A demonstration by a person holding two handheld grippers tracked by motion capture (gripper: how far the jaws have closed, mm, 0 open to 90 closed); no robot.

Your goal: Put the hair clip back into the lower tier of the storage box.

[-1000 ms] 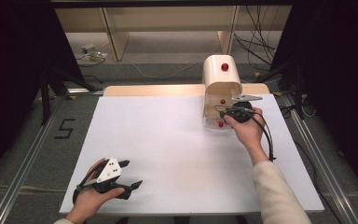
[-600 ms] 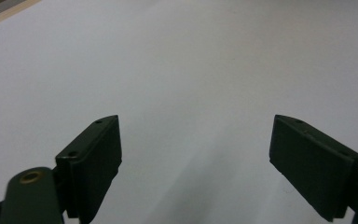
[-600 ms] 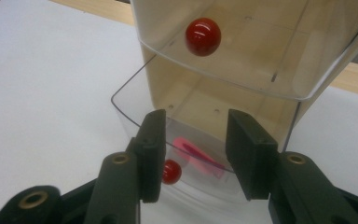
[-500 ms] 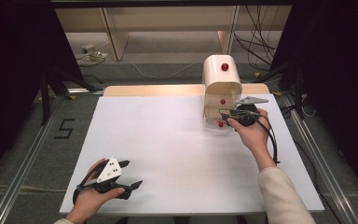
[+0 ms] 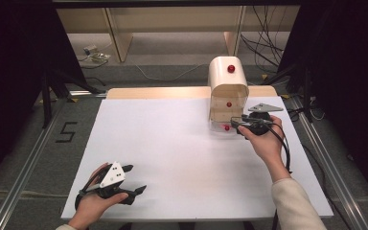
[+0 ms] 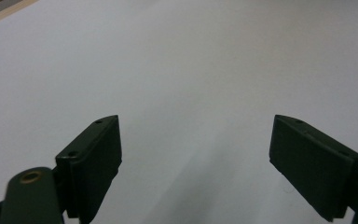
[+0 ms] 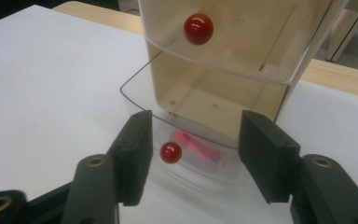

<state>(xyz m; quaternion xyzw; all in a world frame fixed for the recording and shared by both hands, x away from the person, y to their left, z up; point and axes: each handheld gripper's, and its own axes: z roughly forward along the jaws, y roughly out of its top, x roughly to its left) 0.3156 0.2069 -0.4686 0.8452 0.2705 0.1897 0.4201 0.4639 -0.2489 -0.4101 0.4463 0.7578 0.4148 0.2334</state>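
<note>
My right gripper (image 7: 193, 156) has just been opening — the red knob (image 7: 171, 152) sits free between its jaws, untouched. The bottom drawer (image 7: 186, 163) stands pulled out of the cabinet (image 5: 228, 91), a pink strip (image 7: 198, 145) inside — release done. Left gripper (image 5: 124, 184) idles open.

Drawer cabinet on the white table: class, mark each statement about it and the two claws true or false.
1. The bottom drawer is pulled out. True.
2. A pink thing lies in that drawer. True.
3. The right claw pinches the red knob. False: its jaws have just been opening, and the knob sits between them untouched.
4. The left claw holds a ball. False: it is open over the bare table.
5. The cabinet has a rounded top. True.
</note>
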